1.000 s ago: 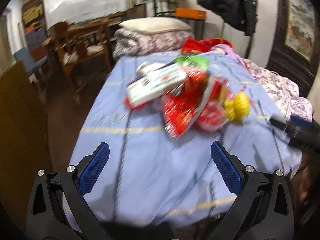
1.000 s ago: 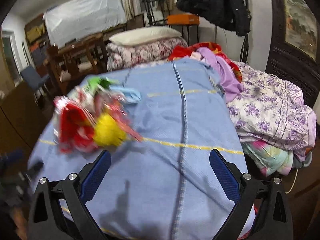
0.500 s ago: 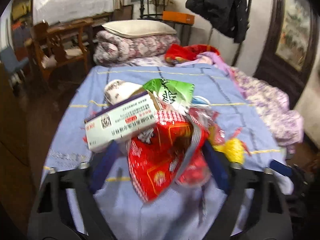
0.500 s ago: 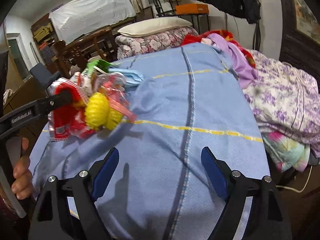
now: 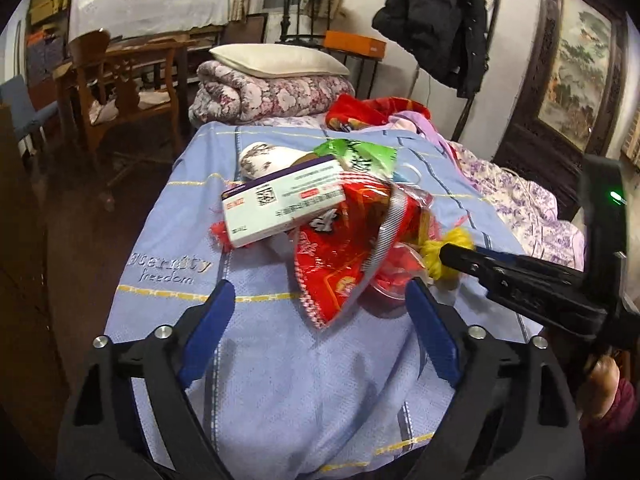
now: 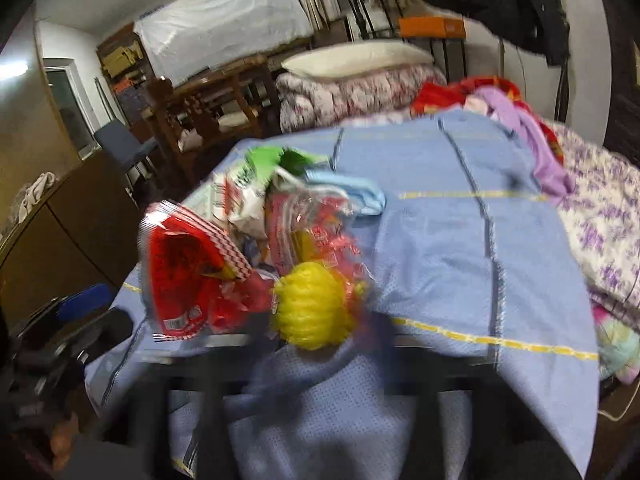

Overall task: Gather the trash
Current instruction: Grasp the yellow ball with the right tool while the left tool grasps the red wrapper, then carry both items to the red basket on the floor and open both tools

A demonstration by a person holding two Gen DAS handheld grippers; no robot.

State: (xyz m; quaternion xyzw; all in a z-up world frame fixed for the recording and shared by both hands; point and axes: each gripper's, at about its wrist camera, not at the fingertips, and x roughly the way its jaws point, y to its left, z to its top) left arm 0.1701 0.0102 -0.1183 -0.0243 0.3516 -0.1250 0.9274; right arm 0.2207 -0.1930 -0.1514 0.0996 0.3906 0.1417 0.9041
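Lying slantwise on the trash pile, white box (image 5: 282, 206) points upper-right; left claw (image 5: 320, 332) gapes, right claw (image 6: 316, 344) unclear.

The left gripper (image 5: 320, 320) has black angular plastic arms, ribbed blue finger pads (image 5: 208, 328) and silver screws. The right gripper (image 5: 456, 254) is black with a green light; bare skin and a maroon sleeve (image 5: 616, 408) show behind it.
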